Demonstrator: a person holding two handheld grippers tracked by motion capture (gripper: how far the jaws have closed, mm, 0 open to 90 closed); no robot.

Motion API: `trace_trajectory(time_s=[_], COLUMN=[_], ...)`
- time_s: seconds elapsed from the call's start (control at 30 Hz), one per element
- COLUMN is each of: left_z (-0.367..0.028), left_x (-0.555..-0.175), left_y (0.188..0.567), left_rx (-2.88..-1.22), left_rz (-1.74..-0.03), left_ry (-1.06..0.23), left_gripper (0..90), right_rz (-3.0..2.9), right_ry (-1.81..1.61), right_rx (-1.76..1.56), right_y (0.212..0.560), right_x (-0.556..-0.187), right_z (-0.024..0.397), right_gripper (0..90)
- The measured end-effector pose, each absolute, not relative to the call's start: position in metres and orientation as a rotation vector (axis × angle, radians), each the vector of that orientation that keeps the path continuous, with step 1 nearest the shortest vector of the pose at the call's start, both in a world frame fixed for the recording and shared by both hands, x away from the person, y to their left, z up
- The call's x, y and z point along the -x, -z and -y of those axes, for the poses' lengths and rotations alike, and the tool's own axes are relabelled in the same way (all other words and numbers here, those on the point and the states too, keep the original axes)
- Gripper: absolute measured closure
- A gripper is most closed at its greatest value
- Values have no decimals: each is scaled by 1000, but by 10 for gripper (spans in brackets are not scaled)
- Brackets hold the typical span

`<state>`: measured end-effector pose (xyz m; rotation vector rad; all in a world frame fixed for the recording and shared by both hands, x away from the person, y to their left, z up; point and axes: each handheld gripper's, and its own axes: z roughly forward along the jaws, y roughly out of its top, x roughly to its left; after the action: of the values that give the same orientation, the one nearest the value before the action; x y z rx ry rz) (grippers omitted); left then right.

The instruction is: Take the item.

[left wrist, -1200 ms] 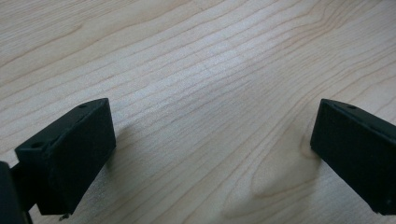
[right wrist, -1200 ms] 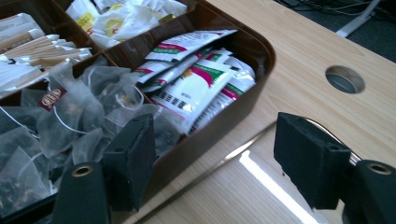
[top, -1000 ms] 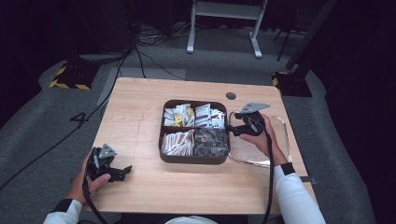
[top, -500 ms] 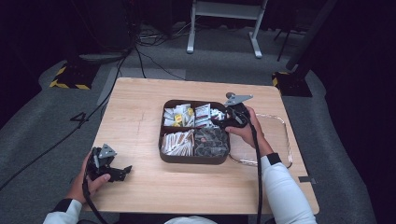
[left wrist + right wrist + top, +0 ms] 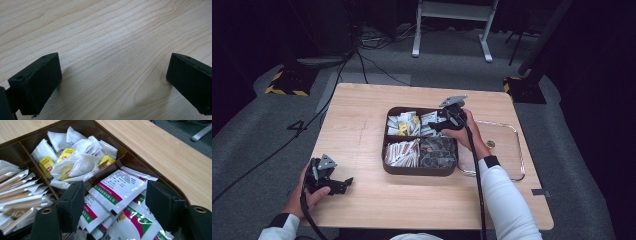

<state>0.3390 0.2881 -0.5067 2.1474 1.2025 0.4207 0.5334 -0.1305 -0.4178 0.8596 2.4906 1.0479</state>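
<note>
- While your right gripper (image 5: 115, 202) hangs over the sachets (image 5: 120, 187) in the tray (image 5: 419, 170), its jaws gape, unloaded;
- your left gripper (image 5: 113, 82) sits released on the table (image 5: 112, 37).

Bright on the table (image 5: 362, 125) from above, very dark all around it. Soft and a bit grainy in the high view. Sharp wood lines in the left gripper view, with soft dark shadows under the black tongs (image 5: 113, 82). Shiny glare on the white packets (image 5: 120, 187) in the right gripper view, near tongs (image 5: 117, 205) blurry.
</note>
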Motion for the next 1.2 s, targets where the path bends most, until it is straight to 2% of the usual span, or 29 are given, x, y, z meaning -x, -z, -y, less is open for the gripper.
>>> trace_trajectory(time_s=[0.7,1.0,1.07,1.13,1.2], left_z=[-288,-288,-288,-288,-288], left_x=[-339,-339,-339,-339,-339], left_y=[507,507,507,507,507], left_rx=[-2148,-2147,-2147,-2146,-2146], left_rz=[-1202,-1205,-1205,-1205,-1205], left_ry=[-421,-423,-423,-424,-423], left_gripper=[3,3,3,3,3], right_rz=[-2518,-2507,-2508,-2498,-2504], right_ry=[-965,-1039,-1040,-1065,-1082], right_rx=[-1037,-986,-984,-974,-964], right_y=[440,431,432,431,431], right_x=[-564,-560,-560,-560,-560], right_z=[112,106,104,104,102], right_gripper=[269,323,375,468,479])
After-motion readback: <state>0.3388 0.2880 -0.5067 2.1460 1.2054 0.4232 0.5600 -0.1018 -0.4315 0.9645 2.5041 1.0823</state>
